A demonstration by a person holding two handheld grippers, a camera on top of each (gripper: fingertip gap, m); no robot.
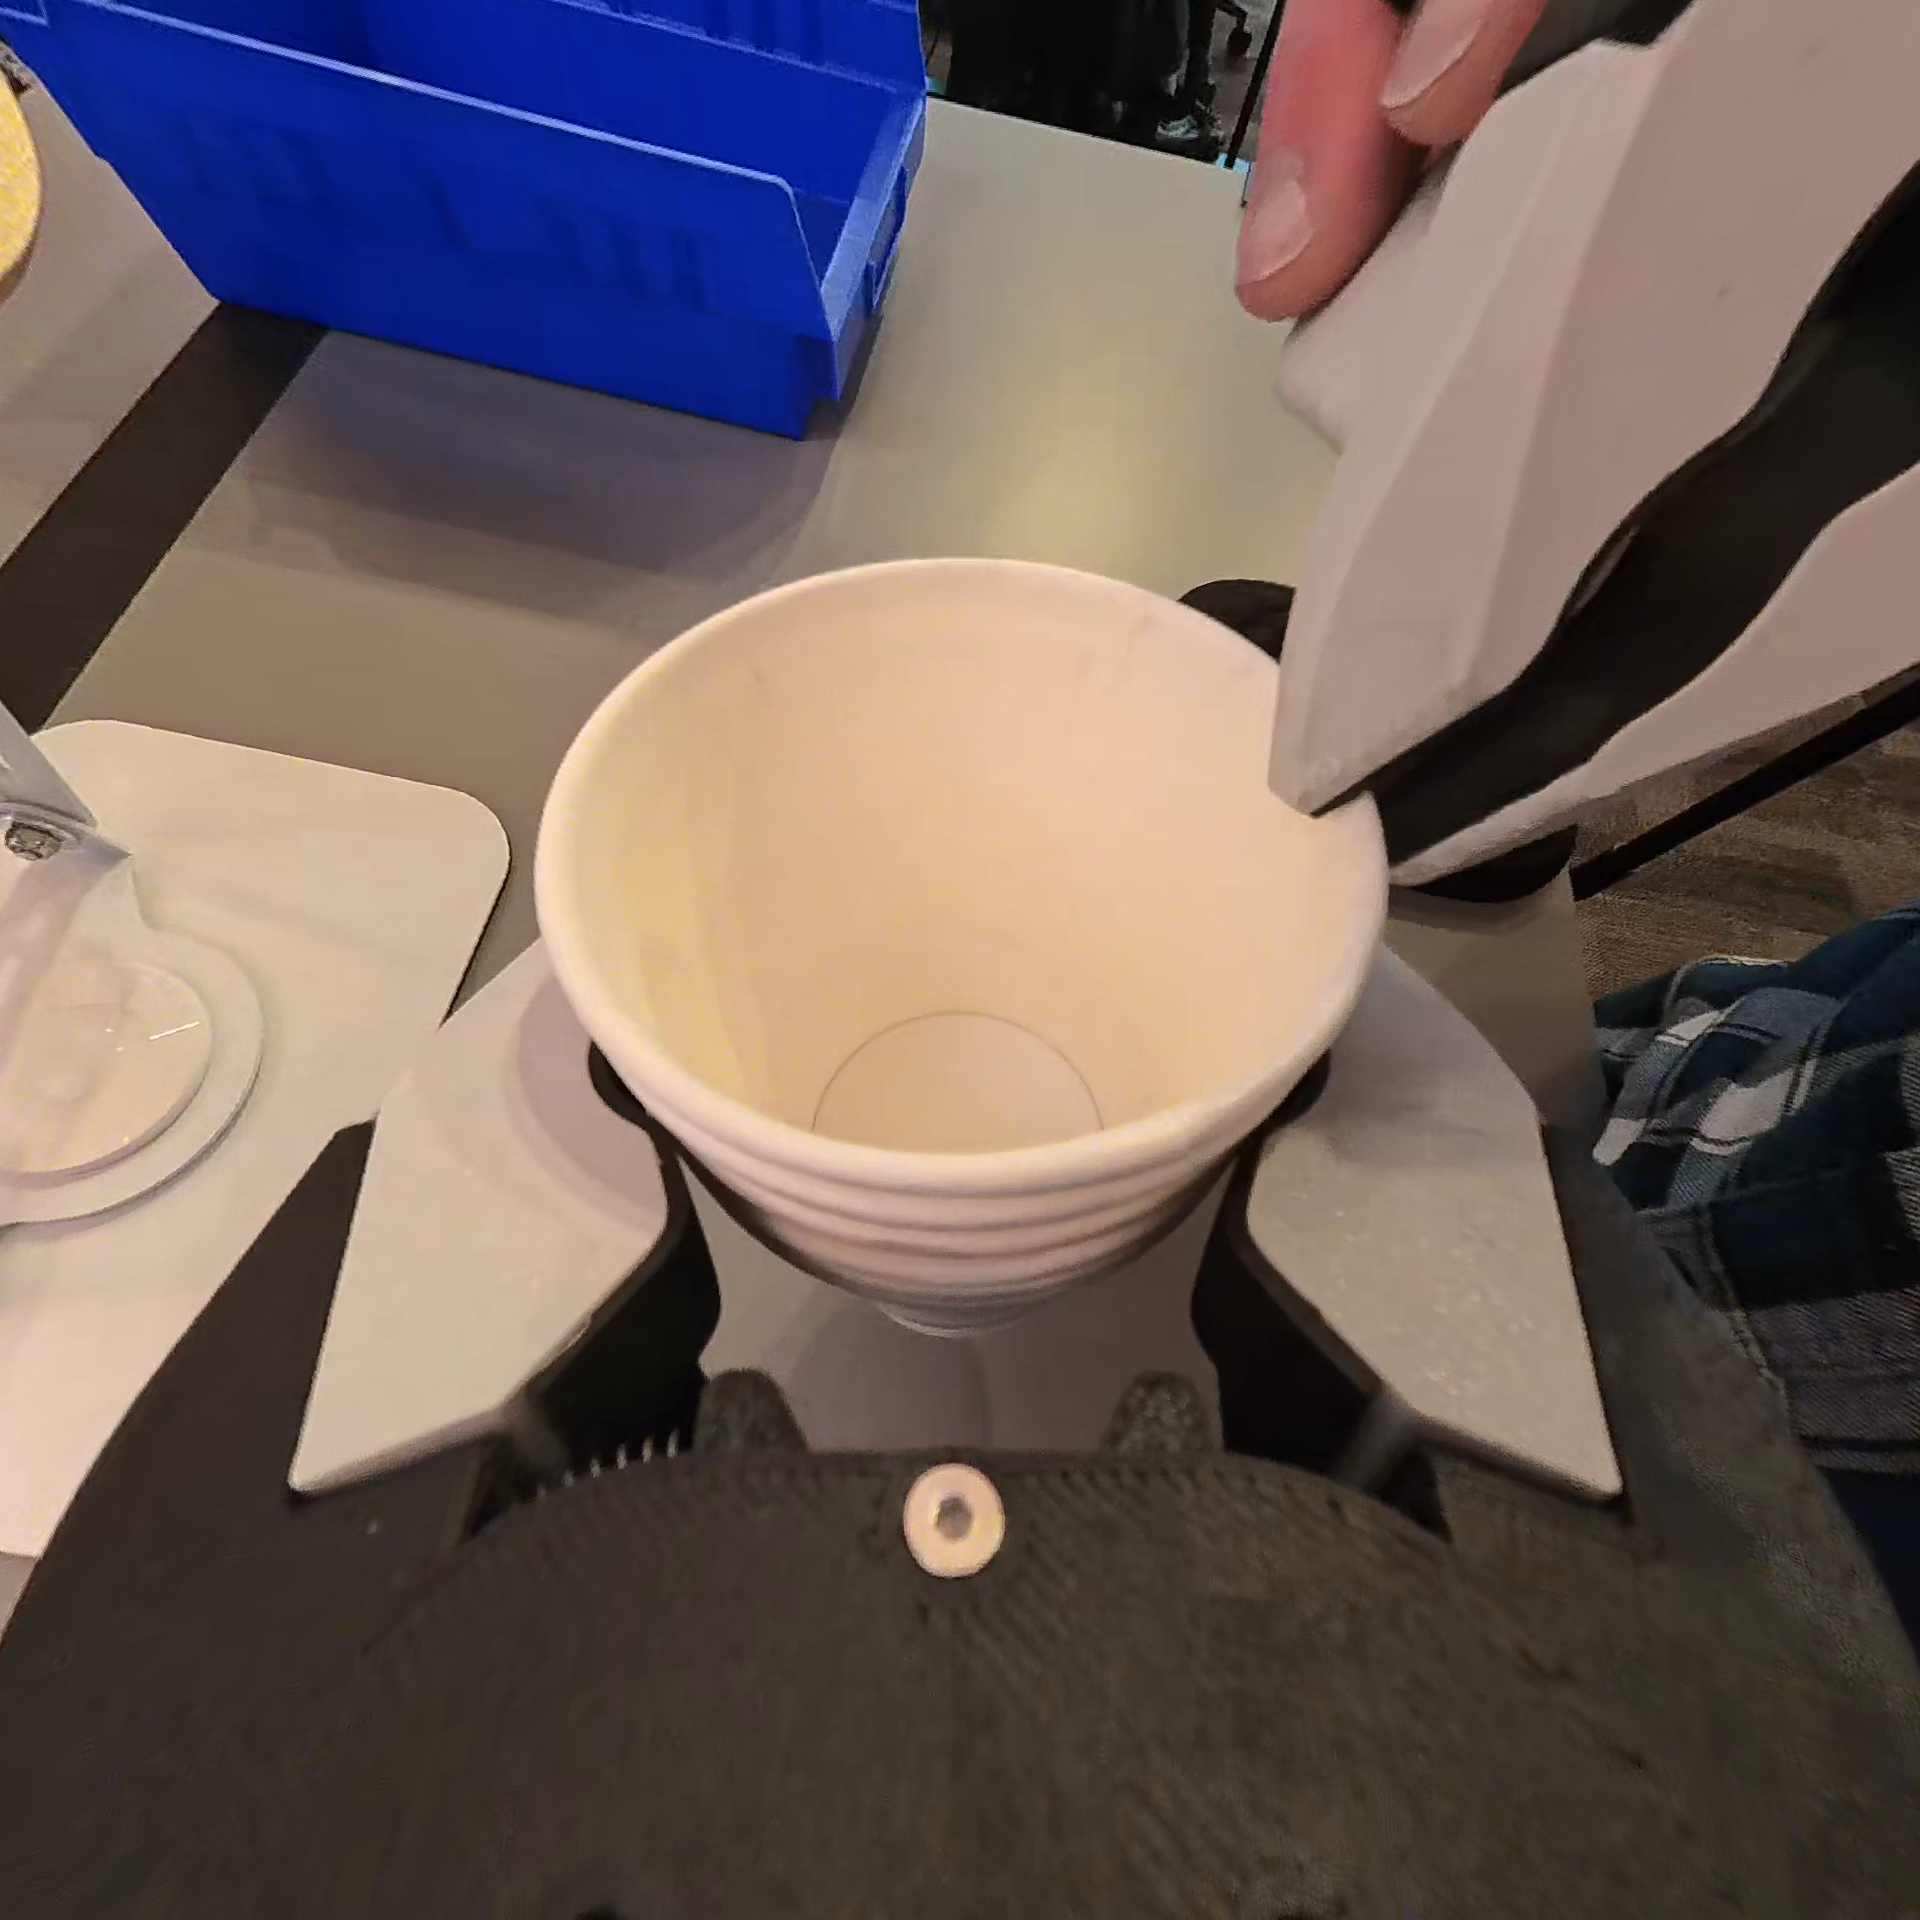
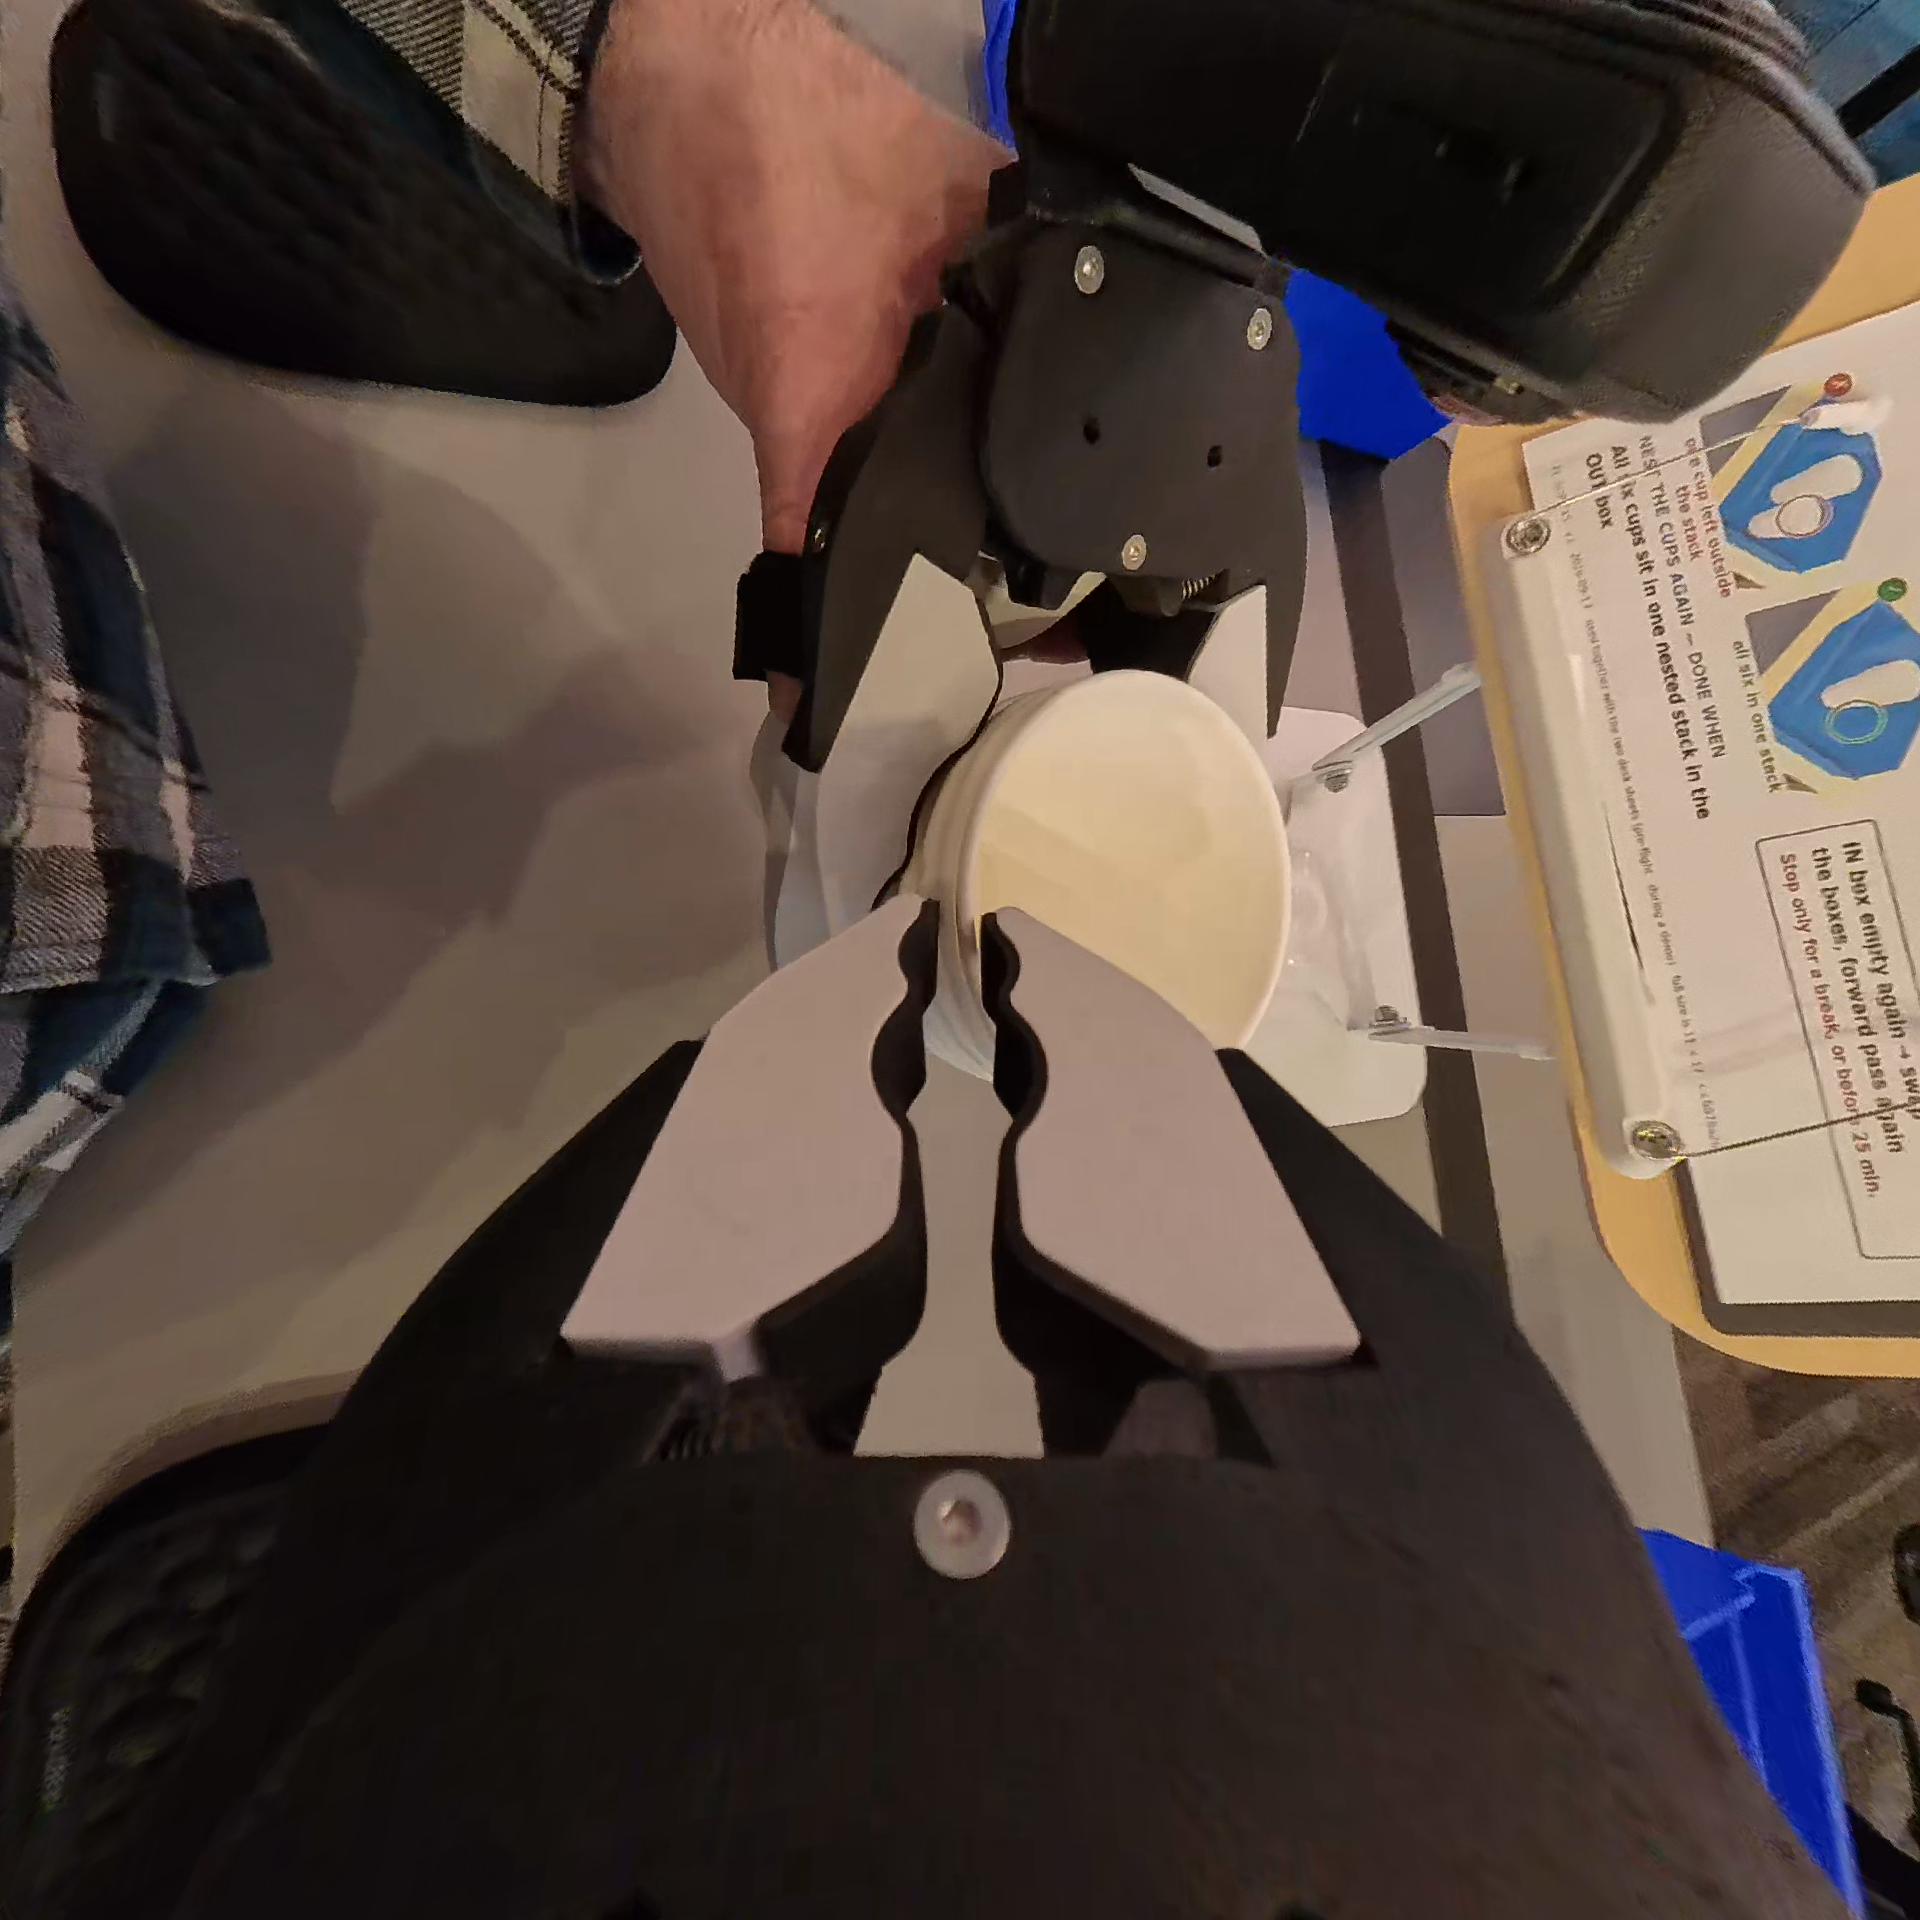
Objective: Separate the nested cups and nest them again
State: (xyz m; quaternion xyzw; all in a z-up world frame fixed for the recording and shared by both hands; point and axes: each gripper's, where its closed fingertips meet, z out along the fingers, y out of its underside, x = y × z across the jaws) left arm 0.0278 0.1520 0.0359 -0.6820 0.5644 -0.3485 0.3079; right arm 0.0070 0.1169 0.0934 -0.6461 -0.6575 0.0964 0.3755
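A stack of nested white paper cups [image 1: 935, 904] stands mouth up between my left gripper's [image 1: 961, 1091] two fingers, which press on its ribbed sides. My left gripper is shut on the stack. My right gripper [image 1: 1340, 800] comes in from the upper right and pinches the rim, one finger inside the top cup and one outside. In the right wrist view the stack [image 2: 1132, 831] lies sideways with its mouth to the right. My right gripper [image 2: 961, 935] is shut on the rim's near edge. The left gripper [image 2: 1039, 727] holds the stack from behind.
A blue bin [image 1: 520, 208] stands at the back left of the grey table [image 1: 1039, 416]. A clear stand [image 1: 83, 935] sits on a white mat [image 1: 343, 862] at the left. A printed sheet [image 2: 1766, 831] lies on a wooden board. Another blue bin [image 2: 1745, 1683] is at the lower right.
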